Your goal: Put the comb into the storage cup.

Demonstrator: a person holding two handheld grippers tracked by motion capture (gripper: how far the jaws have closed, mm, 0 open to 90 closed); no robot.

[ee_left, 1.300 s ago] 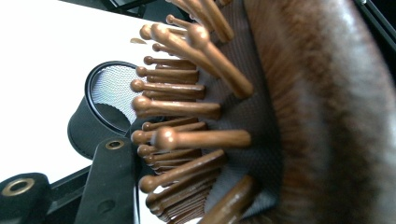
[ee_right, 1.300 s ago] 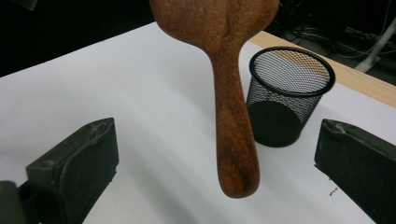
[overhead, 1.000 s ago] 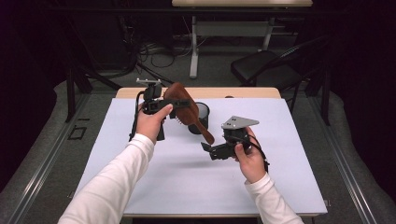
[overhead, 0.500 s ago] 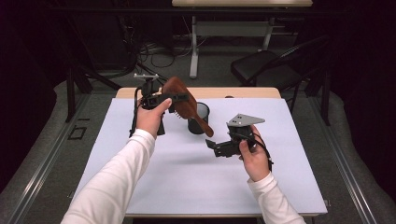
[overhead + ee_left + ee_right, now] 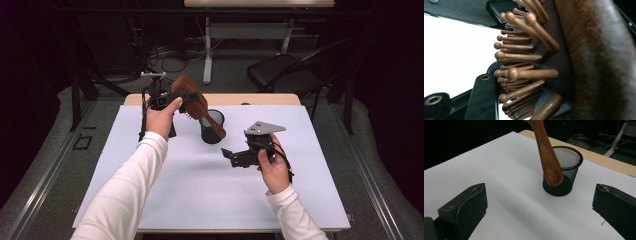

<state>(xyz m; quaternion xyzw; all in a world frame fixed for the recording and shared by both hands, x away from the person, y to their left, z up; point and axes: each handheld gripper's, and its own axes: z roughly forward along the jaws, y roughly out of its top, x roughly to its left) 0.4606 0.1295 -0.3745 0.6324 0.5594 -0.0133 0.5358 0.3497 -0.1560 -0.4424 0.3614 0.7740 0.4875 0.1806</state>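
At the far left of the worktop (image 5: 150, 200), a wooden brush (image 5: 192, 102) was held off the surface by the left tongs (image 5: 172, 97), which were closed on its head. In the left gripper view the brush's round-tipped pegs (image 5: 521, 73) were seen close up beside one black jaw. The brush was tilted, with its handle (image 5: 547, 157) slanting down to the right, in front of a black mesh cup (image 5: 212, 126); whether the handle touched the cup could not be told. The cup stood upright near the middle of the far part of the worktop. To the right and nearer, the right tongs (image 5: 230, 156) were held above the sheet with the jaws wide apart and nothing between them, pointed left toward the cup.
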